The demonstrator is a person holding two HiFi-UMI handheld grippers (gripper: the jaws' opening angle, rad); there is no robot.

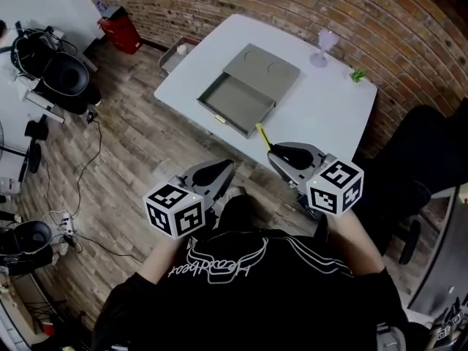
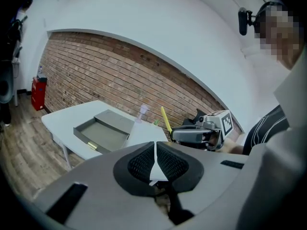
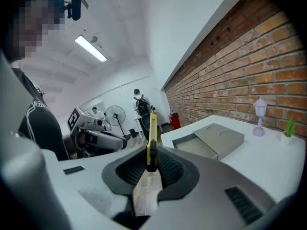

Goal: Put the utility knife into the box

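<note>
A grey box (image 1: 247, 88) lies on the white table (image 1: 322, 112), its inner tray slid out and empty; it also shows as the box (image 2: 103, 130) and the box (image 3: 209, 141). My right gripper (image 1: 273, 152) is shut on a yellow utility knife (image 1: 261, 134), short of the table's near edge. The knife (image 3: 151, 139) stands upright between the pads, and the knife (image 2: 165, 120) shows from the left too. My left gripper (image 1: 225, 168) hovers over the floor beside it. In its own view the left gripper (image 2: 155, 146) is shut with nothing in it.
A small purple lamp (image 1: 322, 46) and a green plant (image 1: 357, 74) stand at the table's far side by the brick wall. A red case (image 1: 121, 29) and black chairs (image 1: 62, 75) are at the left. Cables (image 1: 69, 225) lie on the wooden floor.
</note>
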